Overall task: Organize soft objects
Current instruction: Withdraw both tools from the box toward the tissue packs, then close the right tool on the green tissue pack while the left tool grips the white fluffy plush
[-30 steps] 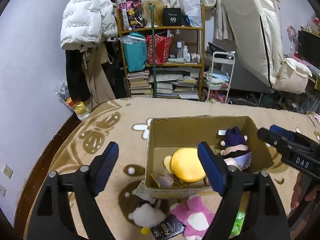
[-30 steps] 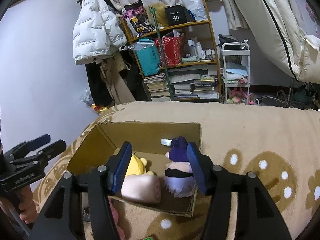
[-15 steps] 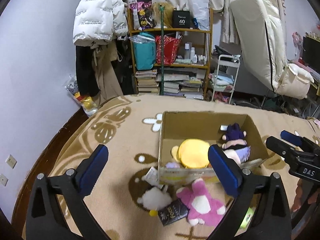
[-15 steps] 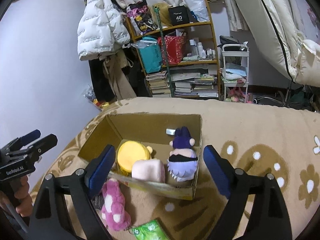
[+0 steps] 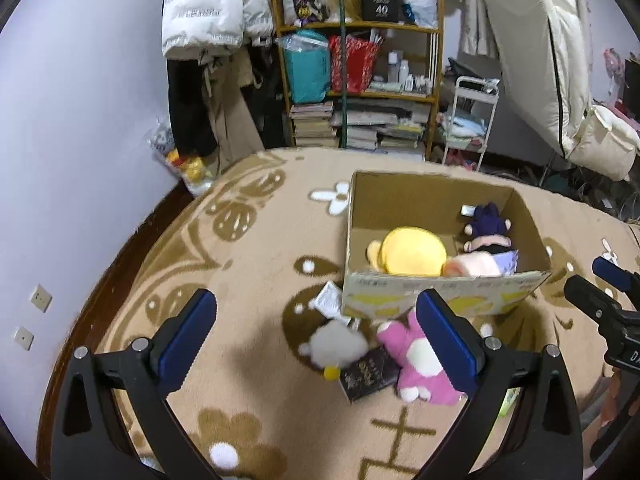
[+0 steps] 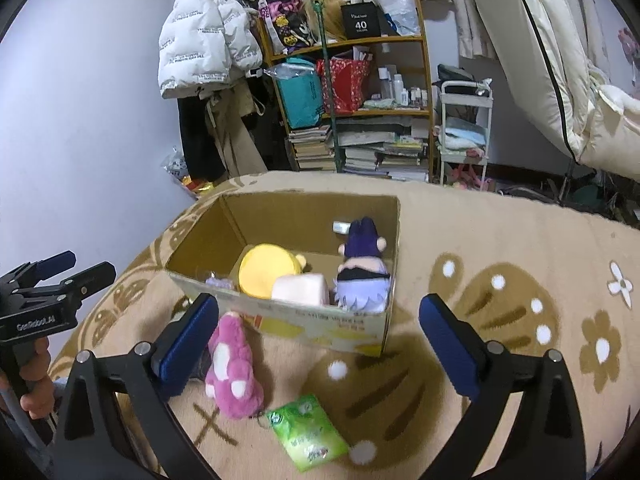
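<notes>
An open cardboard box [image 5: 440, 304] [image 6: 320, 324] sits on the beige rug. It holds a yellow plush [image 5: 412, 250] [image 6: 268, 270], a pale pink plush [image 5: 472, 266] [image 6: 298, 290] and a purple-haired doll [image 5: 488, 226] [image 6: 362, 268]. A pink plush [image 5: 416, 364] [image 6: 234, 368], a white fluffy toy [image 5: 340, 346], a black packet [image 5: 368, 372] and a green packet [image 6: 308, 432] lie on the rug in front of the box. My left gripper [image 5: 316, 336] is open and empty, above the white toy. My right gripper [image 6: 320, 336] is open and empty, over the box's front wall.
A wooden shelf [image 5: 360, 68] with bags and stacked books stands behind, with a white jacket [image 5: 208, 4] hanging at its left. A small white cart [image 5: 476, 120] and a folded mattress [image 5: 540, 52] stand at the right. A white packet [image 5: 326, 300] lies at the box's left corner.
Both grippers have pulled back and up from the box. The right one opened and left the purple-haired doll inside. The toys on the rug have come into view.
</notes>
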`<move>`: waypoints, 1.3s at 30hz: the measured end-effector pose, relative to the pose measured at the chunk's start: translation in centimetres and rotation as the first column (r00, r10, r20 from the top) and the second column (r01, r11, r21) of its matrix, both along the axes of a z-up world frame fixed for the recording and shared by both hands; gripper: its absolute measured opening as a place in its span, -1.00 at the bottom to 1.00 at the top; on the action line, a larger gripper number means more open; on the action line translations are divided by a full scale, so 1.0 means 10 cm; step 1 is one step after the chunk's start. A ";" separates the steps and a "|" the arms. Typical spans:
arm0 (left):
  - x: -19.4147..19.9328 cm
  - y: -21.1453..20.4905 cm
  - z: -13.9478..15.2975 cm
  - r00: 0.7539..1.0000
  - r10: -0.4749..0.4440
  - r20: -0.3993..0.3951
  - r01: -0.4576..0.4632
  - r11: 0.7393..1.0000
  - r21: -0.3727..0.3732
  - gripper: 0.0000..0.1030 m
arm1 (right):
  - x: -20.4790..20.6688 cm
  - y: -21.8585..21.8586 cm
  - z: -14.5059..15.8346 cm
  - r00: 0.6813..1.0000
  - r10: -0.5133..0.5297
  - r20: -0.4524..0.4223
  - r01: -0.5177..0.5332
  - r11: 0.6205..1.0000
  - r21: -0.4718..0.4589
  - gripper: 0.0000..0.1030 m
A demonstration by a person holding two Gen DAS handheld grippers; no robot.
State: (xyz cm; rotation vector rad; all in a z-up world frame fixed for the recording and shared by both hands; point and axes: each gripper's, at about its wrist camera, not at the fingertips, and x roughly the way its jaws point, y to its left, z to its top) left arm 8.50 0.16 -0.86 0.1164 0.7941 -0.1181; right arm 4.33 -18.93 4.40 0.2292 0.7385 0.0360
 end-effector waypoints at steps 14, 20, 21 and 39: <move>0.30 0.05 -0.44 0.982 0.007 -0.189 -0.007 1.000 0.001 0.92 | 0.09 0.08 -0.28 0.994 0.005 -0.112 -0.004 1.000 0.005 1.00; 0.40 0.01 -0.61 0.971 0.017 -0.237 -0.008 0.999 0.040 0.92 | 0.19 0.09 -0.44 0.982 0.023 -0.190 -0.019 1.000 0.021 1.00; 0.42 0.01 -0.65 0.969 0.024 -0.247 -0.012 0.999 0.050 0.92 | 0.21 0.10 -0.48 0.976 0.038 -0.214 -0.031 0.999 0.038 1.00; 0.65 -0.06 -1.09 0.922 0.028 -0.387 0.012 0.995 0.102 0.92 | 0.31 0.29 -1.00 0.884 0.104 -0.456 -0.108 0.994 0.016 1.00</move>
